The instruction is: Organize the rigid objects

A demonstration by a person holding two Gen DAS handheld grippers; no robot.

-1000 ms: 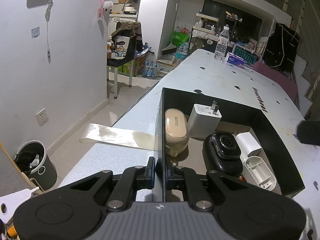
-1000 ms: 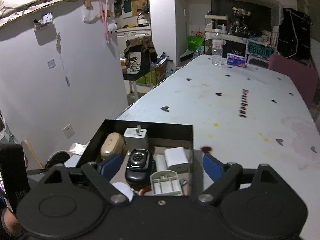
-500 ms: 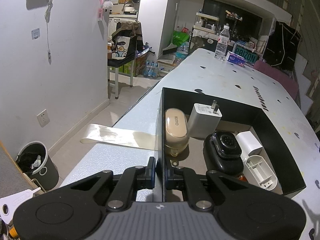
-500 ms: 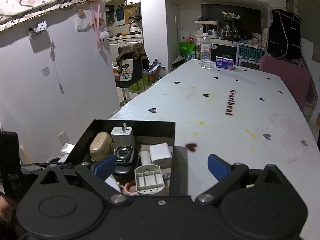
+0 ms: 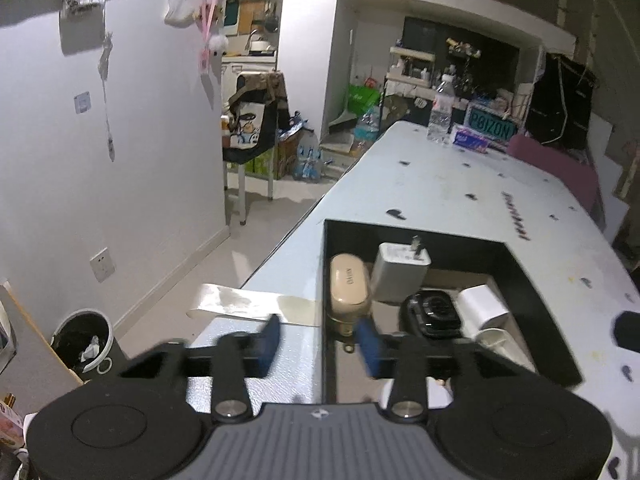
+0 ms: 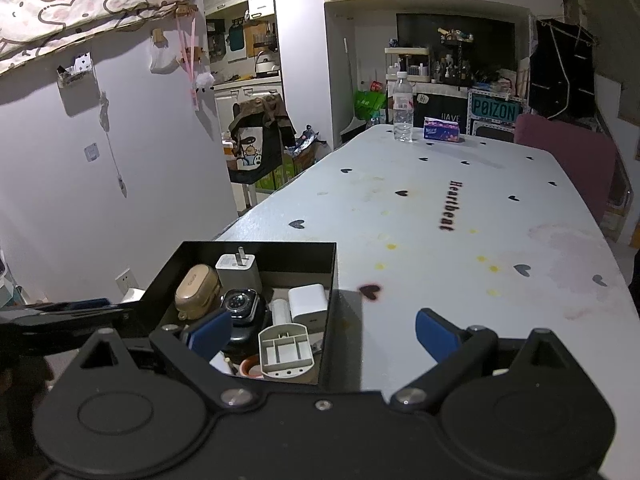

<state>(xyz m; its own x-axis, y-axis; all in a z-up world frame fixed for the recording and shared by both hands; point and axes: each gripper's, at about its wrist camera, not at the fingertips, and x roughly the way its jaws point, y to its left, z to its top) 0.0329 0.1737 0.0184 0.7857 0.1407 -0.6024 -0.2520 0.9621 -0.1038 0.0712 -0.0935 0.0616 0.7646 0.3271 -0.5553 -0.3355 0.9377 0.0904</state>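
A black open box (image 5: 524,280) (image 6: 256,246) stands at the near left corner of the white table. In it lie a beige earbud case (image 5: 348,284) (image 6: 196,292), a white plug charger (image 5: 400,270) (image 6: 238,270), a black smartwatch (image 5: 432,314) (image 6: 240,306), a white adapter (image 5: 482,306) (image 6: 308,302) and a white plastic holder (image 6: 286,352). My left gripper (image 5: 318,340) is open, its fingers on either side of the box's left wall. My right gripper (image 6: 324,334) is open and empty, raised above the box's right wall.
The white table (image 6: 460,220) with heart marks runs far ahead. A water bottle (image 6: 402,106) and a tissue pack (image 6: 442,135) stand at its far end. A bin (image 5: 82,338) is on the floor at left. A pink chair (image 6: 568,160) stands at right.
My left gripper has opened and let go of the box's left wall, lifting a little. My right gripper has risen and drawn back, still open.
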